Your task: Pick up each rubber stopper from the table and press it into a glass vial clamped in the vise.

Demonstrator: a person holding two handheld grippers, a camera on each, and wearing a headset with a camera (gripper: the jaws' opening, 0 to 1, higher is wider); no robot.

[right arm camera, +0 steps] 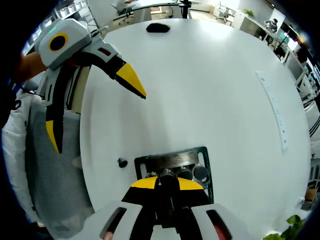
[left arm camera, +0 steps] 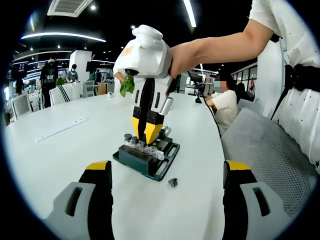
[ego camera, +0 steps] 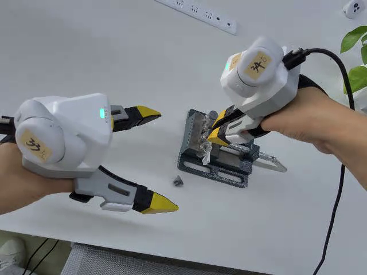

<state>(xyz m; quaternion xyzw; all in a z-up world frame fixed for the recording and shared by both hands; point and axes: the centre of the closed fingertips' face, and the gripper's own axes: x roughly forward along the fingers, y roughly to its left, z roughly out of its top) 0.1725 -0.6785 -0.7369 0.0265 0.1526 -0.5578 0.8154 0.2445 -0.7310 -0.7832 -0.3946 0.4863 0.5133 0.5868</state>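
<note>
A dark vise (ego camera: pixel 213 167) (left arm camera: pixel 145 161) (right arm camera: pixel 170 160) stands mid-table and clamps a row of glass vials (ego camera: pixel 205 146) (left arm camera: pixel 150 149) (right arm camera: pixel 200 173), some capped with grey stoppers. My right gripper (ego camera: pixel 217 133) (left arm camera: pixel 146 134) (right arm camera: pixel 167 183) points down onto the row. Its jaws are close together on a dark rubber stopper (right arm camera: pixel 166 175) at a vial's mouth. One loose rubber stopper (ego camera: pixel 178 181) (left arm camera: pixel 173 182) (right arm camera: pixel 122 162) lies on the table beside the vise. My left gripper (ego camera: pixel 161 161) (left arm camera: pixel 167 165) (right arm camera: pixel 97 120) hovers left of the vise, wide open and holding nothing.
A white power strip (ego camera: pixel 200 12) (right arm camera: pixel 272 107) lies at the far side of the white table (ego camera: pixel 114 51). The vise's screw handle (ego camera: pixel 272 163) sticks out to the right. A black cable (ego camera: pixel 338 189) trails from the right gripper. A plant (ego camera: pixel 356 57) stands far right.
</note>
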